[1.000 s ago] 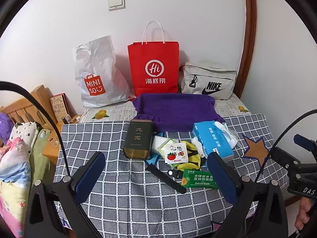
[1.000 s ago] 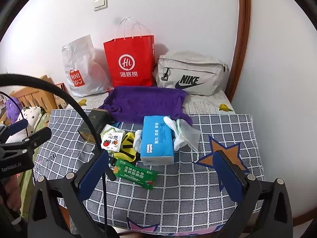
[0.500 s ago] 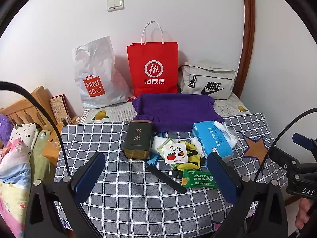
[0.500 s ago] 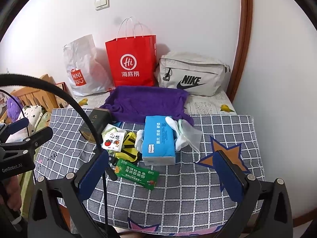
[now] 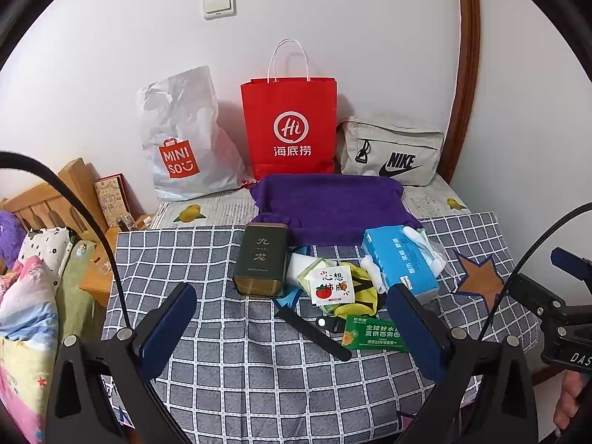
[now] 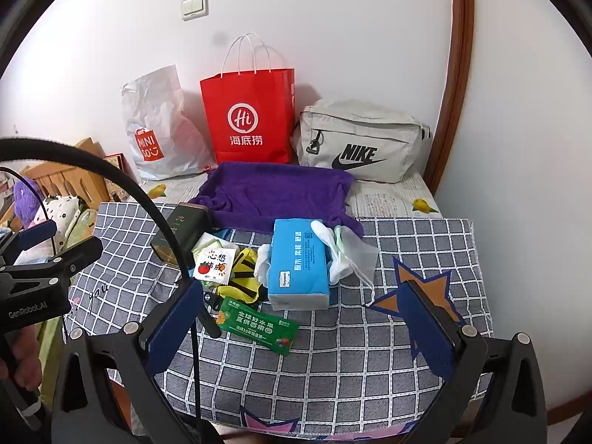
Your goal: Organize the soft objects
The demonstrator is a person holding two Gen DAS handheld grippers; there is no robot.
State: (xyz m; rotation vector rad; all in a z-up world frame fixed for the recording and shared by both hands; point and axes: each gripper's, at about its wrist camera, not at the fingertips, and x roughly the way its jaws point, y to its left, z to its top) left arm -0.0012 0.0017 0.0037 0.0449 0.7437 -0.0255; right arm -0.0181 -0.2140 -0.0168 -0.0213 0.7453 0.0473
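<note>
A checked cloth (image 5: 259, 370) covers the table against a white wall (image 5: 370, 37), where a purple towel (image 5: 333, 203), tissue pack (image 6: 299, 262) and what may be gloves (image 6: 344, 251) lie clustered before both wide-spread, empty grippers (image 5: 292, 329) (image 6: 307, 329).

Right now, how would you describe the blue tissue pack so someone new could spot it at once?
Start at the red paper bag against the wall, then come forward over the purple towel onto the grey checked cloth. The tissue pack lies just past the towel's front edge, white gloves at its side. It is the only bright blue soft block there.
</note>
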